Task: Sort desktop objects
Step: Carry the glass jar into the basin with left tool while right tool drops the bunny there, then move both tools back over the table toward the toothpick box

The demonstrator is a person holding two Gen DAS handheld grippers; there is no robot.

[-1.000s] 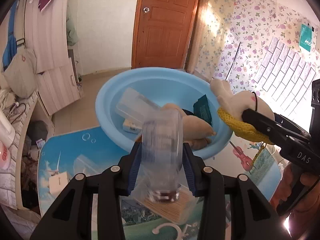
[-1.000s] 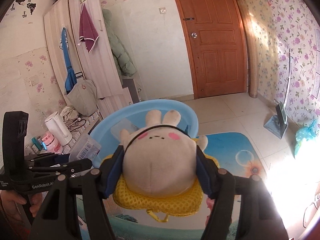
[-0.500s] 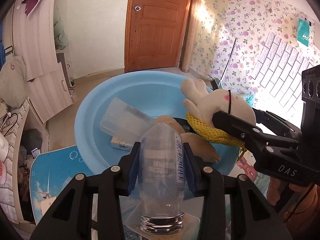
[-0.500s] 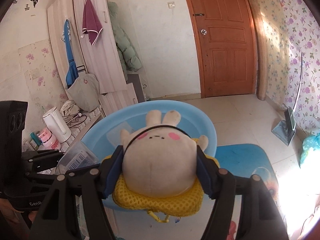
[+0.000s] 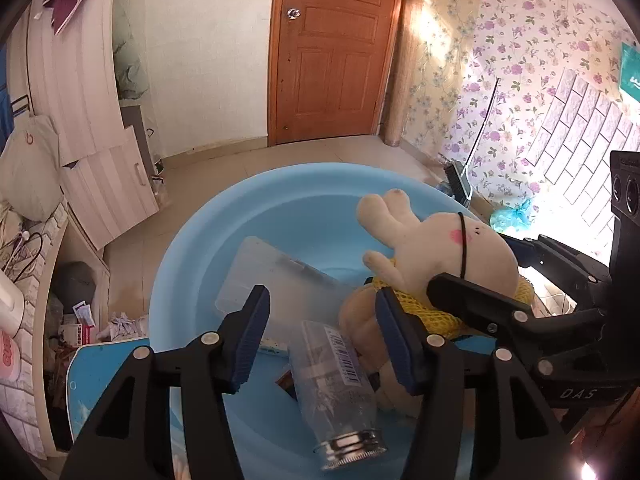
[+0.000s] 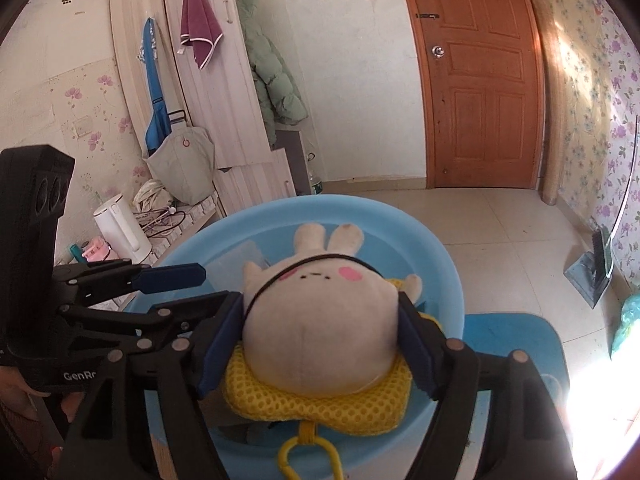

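Both grippers hang over the blue basin (image 5: 192,248), the collecting bin for this sort; that explains why both held items are brought above it rather than set on the blue mat (image 6: 516,332) beside it.

Left gripper (image 5: 322,336): jaws opening, pads clear of the clear plastic jar (image 5: 334,376). The jar is between and below the fingers, tilted, metal-rimmed mouth toward the camera, barcode label up. Judged released into the basin; whether it has settled, cannot tell. It lies against a tan plush toy (image 5: 360,332) and just in front of a translucent flat box (image 5: 276,280), both inside the basin.

Right gripper (image 6: 320,328): jaws opening, but the bunny plush (image 6: 320,316) is between the pads and looks in contact on both sides, so it reads as gripped. Its yellow mesh pad (image 6: 320,404) and yellow clip ring (image 6: 304,456) dangle below, over the basin's near rim.

Pose: both tools angle downward into the basin, left beside right, fingers nearly side by side. A hand (image 6: 16,384) shows at the left tool's grip.
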